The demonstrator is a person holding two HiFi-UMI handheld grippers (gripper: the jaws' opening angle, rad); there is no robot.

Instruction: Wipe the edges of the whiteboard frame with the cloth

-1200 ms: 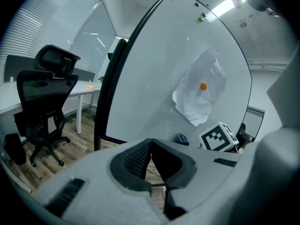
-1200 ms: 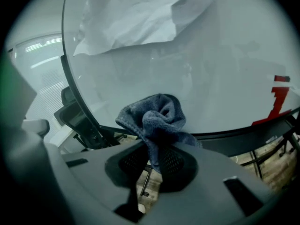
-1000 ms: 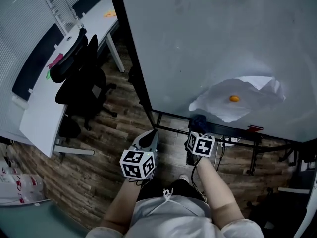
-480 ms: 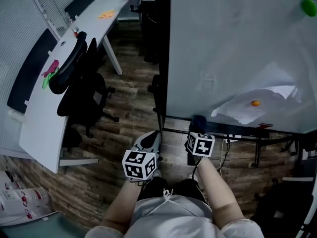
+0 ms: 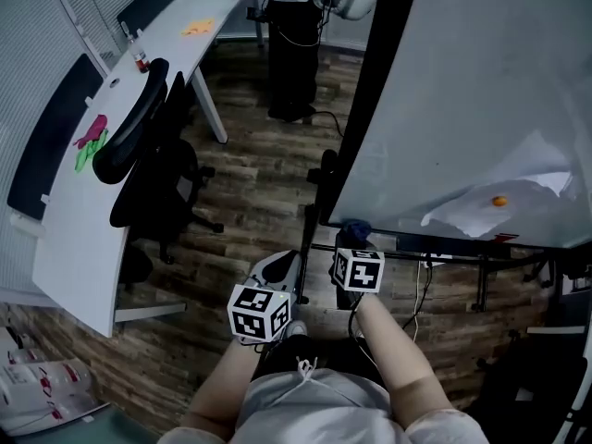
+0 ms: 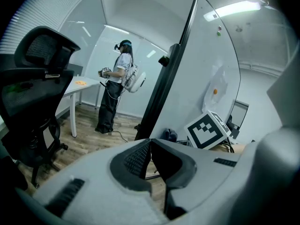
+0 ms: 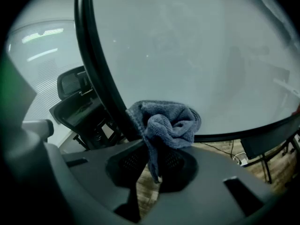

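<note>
The whiteboard point(image 5: 481, 91) stands tilted at the right of the head view, with a black frame point(image 5: 370, 91) down its left edge and along the bottom. A blue-grey cloth point(image 7: 166, 123) is bunched in my right gripper point(image 7: 152, 161), which is shut on it. The cloth point(image 5: 355, 230) sits at the frame's lower left corner point(image 7: 123, 121), touching or nearly touching it. My left gripper point(image 6: 149, 153) is shut and empty, held lower and to the left, away from the board. Its marker cube point(image 5: 258, 311) shows above my lap.
A black office chair point(image 5: 153, 155) and a long white desk point(image 5: 102, 155) stand to the left. Another person point(image 5: 294, 35) stands at the far end of the wooden floor. A sheet of paper point(image 5: 499, 202) with an orange magnet hangs on the board. Cables lie under the board stand point(image 5: 425, 266).
The view has swung so the whiteboard's left frame edge now sits further right and slants. My right gripper with the cloth has stayed at the frame's lower left corner. The left gripper barely moved.
</note>
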